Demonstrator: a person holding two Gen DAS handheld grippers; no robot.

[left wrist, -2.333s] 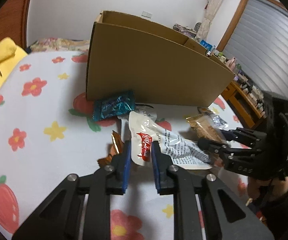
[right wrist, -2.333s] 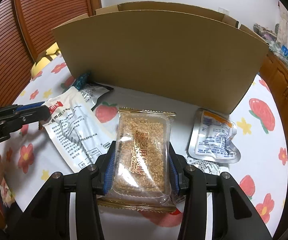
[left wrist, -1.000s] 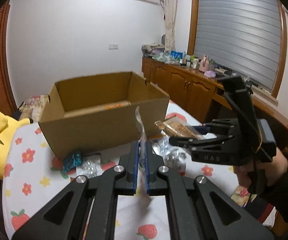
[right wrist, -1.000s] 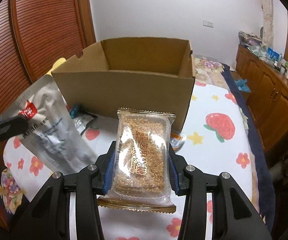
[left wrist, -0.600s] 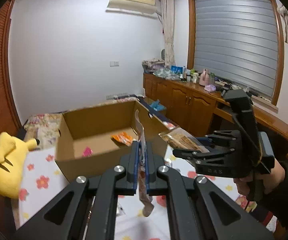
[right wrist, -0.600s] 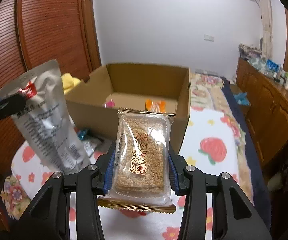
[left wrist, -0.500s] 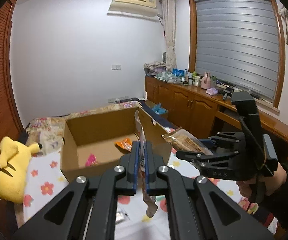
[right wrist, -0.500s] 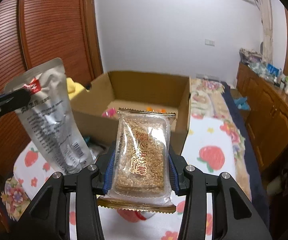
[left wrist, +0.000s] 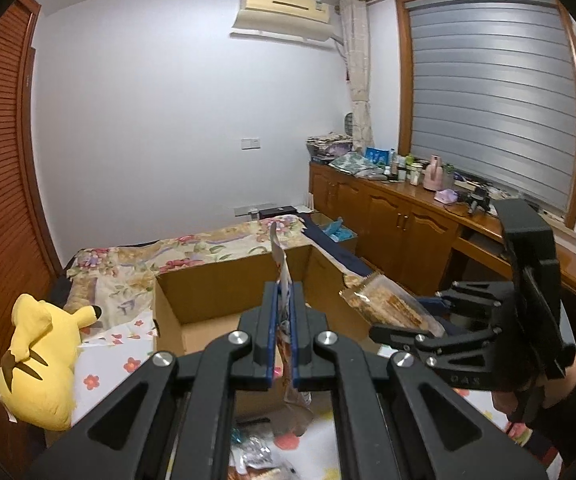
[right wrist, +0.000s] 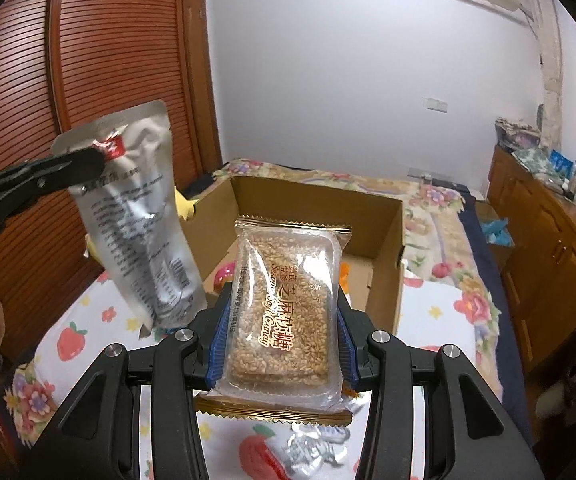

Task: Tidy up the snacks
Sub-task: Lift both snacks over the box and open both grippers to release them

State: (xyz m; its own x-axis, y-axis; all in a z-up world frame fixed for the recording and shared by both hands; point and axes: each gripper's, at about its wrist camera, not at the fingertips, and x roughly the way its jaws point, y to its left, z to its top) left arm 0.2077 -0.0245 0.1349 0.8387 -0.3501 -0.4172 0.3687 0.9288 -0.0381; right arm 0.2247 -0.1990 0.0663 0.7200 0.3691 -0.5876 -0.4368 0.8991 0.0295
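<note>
My left gripper [left wrist: 282, 334] is shut on a silver snack pouch [left wrist: 284, 292], seen edge-on; the pouch [right wrist: 140, 224] hangs from that gripper [right wrist: 88, 162] at the left of the right wrist view. My right gripper [right wrist: 282, 316] is shut on a clear pack of sesame candy [right wrist: 286, 308]; that pack [left wrist: 387, 306] and gripper [left wrist: 403, 338] also show at the right of the left wrist view. Both are held high above the open cardboard box [right wrist: 387, 264], which holds a pink item [right wrist: 224, 274] and an orange packet [right wrist: 343, 276].
A yellow plush toy [left wrist: 40, 360] lies left of the box [left wrist: 168, 320]. Loose foil packets lie on the strawberry-print cloth [right wrist: 88, 320] in front of the box [right wrist: 315, 448]. Wooden cabinets [left wrist: 399, 232] run along the right. A slatted wooden door [right wrist: 100, 72] stands at the left.
Both grippers have lifted their packs off the cloth and risen well above the box, so its inside now shows. Both stay shut on the same packs.
</note>
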